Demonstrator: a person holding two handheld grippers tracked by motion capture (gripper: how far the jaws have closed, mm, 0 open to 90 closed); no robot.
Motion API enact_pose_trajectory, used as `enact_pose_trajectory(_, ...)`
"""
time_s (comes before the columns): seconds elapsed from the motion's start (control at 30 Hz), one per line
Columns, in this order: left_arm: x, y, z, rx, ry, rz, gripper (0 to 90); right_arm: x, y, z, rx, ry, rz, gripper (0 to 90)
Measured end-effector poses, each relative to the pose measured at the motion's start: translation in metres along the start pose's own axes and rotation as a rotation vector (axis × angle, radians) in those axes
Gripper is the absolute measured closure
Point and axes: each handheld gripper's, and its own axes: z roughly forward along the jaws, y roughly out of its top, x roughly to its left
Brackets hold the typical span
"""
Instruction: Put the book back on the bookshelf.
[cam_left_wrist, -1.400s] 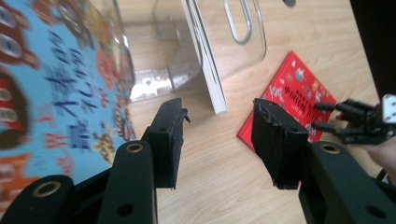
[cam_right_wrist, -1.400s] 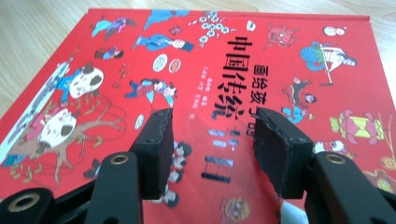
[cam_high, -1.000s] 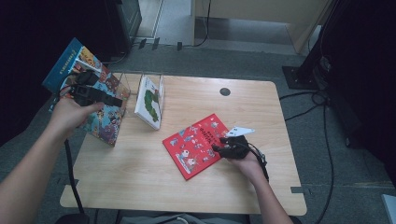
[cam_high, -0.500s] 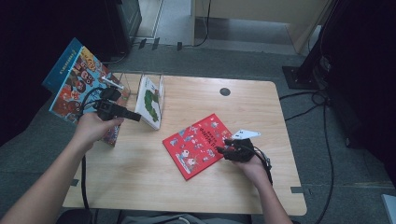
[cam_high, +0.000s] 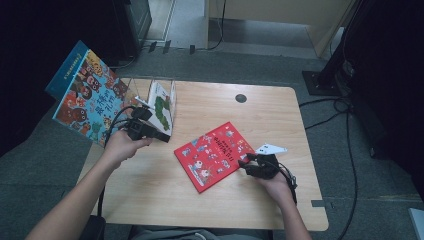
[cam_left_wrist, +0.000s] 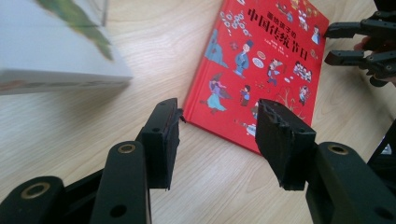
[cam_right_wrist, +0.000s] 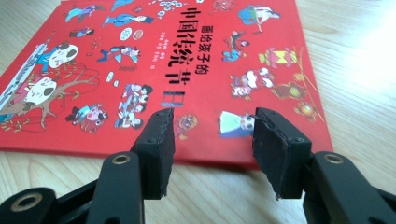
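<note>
From up top, the red book (cam_high: 215, 155) lies flat mid-desk (cam_high: 260, 210), with the right gripper (cam_high: 250, 165) parked right at its near-right edge and the left gripper (cam_high: 159, 136) over by the white book (cam_high: 162, 106) standing in a clear holder. A big blue picture book (cam_high: 87, 95) leans off the desk's left side.

In the left gripper view, the jaws are apart with nothing between them; the red book (cam_left_wrist: 261, 70) sits just ahead of the tips and the white book (cam_left_wrist: 56, 51) is up to the left of them. The right gripper (cam_left_wrist: 359, 44) shows beyond the book's far side.

In the right gripper view, the jaws stand apart too, empty, with the red book (cam_right_wrist: 154, 65) straight ahead, its edge right at the tips.
</note>
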Motion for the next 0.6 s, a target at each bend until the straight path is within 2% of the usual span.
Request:
enact_pose_trajectory(0.13, -0.001, 0.0, 0.013, 0.014, -0.031, 0.014, 50.4, -0.001, -0.004, -0.005, 0.0, -0.014, 0.013, 49.4)
enact_pose_trajectory(0.43, -0.005, 0.003, 0.033, 0.033, -0.046, 0.048, 50.4, -0.003, -0.012, -0.007, 0.037, -0.026, 0.017, 52.4)
enact_pose_trajectory(0.53, -0.005, 0.002, 0.041, 0.034, -0.047, 0.046, 50.3, -0.003, -0.014, -0.007, 0.044, -0.029, 0.022, 53.0)
enact_pose_trajectory(0.6, -0.003, 0.002, 0.047, 0.036, -0.064, 0.029, 50.3, -0.003, -0.014, -0.007, 0.043, -0.03, 0.024, 53.8)
